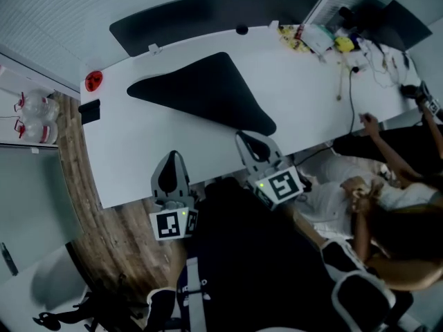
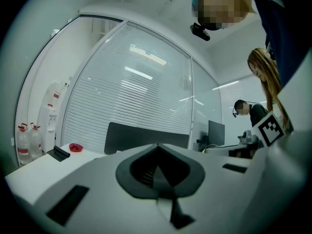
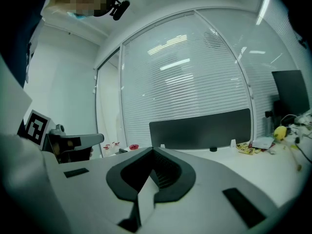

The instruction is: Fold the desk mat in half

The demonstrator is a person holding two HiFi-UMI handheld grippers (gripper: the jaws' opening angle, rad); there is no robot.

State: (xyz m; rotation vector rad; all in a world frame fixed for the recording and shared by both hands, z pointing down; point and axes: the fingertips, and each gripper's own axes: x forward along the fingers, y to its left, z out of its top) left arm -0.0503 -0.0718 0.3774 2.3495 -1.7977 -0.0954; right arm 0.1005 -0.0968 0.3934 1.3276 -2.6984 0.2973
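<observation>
**Mat apparently doubled over, tongs empty**

From the head view: desk mat (image 1: 208, 92) flat on the white counter (image 1: 131, 164), a dark wedge tapering toward the near edge. Likely folded already, though perhaps askew rather than in a neat half. Left tongs (image 1: 172, 163) closed on nothing, well apart from it. Right tongs (image 1: 248, 142) closed and empty too, near its narrow tip. Possibly only squaring up left. Layers and edges too dark to tell apart; mat absent from both gripper views.
</observation>
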